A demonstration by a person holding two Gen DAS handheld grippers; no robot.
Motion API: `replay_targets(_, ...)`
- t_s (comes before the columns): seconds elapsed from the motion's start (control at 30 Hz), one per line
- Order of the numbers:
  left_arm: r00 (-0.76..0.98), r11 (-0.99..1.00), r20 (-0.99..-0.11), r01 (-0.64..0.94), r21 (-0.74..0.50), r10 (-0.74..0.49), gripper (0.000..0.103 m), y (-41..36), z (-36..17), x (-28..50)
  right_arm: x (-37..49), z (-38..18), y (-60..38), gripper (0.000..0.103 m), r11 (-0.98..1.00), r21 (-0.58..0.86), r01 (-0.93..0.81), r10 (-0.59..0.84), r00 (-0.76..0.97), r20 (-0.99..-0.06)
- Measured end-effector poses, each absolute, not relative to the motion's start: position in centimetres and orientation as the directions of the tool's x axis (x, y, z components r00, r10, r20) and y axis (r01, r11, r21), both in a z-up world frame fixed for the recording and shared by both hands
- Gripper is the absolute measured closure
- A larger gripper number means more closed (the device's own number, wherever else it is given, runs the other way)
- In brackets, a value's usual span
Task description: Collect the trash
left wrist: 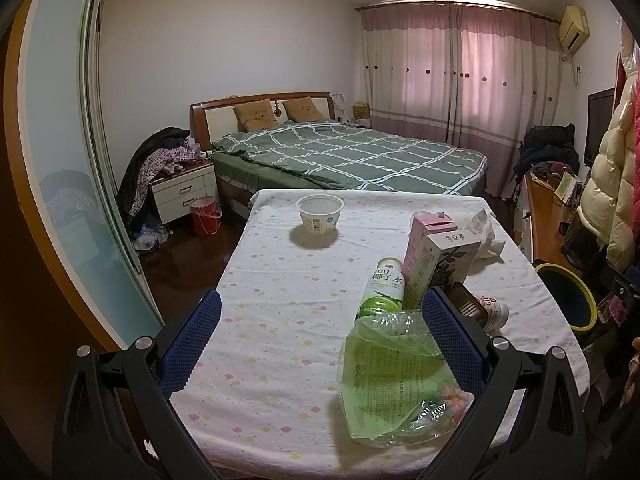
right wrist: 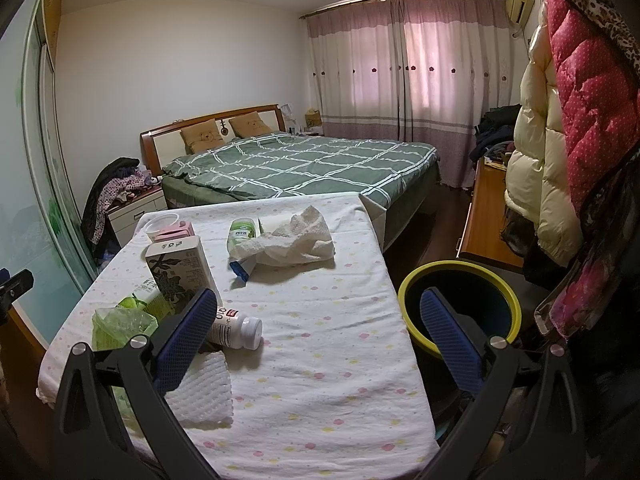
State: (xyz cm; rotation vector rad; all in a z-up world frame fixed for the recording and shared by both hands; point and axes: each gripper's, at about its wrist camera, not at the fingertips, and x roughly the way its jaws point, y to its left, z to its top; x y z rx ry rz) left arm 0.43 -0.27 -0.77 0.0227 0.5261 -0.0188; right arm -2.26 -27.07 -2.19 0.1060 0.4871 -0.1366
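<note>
**Bedroom beyond the table**

A bed [left wrist: 352, 156] with a green checked cover and two bear cushions [left wrist: 256, 114] stands before pink curtains [left wrist: 452, 68]. Clothes are heaped on a white nightstand [left wrist: 186, 192], with a red bucket [left wrist: 205, 216] just beside it. Puffy coats [right wrist: 560, 128] hang at right.

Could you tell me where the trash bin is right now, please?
The trash bin stands on the floor off the table's right edge, behind the right gripper's right finger.
</note>
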Motion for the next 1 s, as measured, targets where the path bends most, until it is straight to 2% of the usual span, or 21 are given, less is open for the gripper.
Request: replay_targets(1.0, 0.865, 1.0, -0.502, -0.002, 0.026, 0.015, 0.004, 0.5, -1.0, 0.5, -1.1, -3.1, -25.7, 0.006, 0.99, 0.061, 0.125, -0.08, 0.87, -0.487)
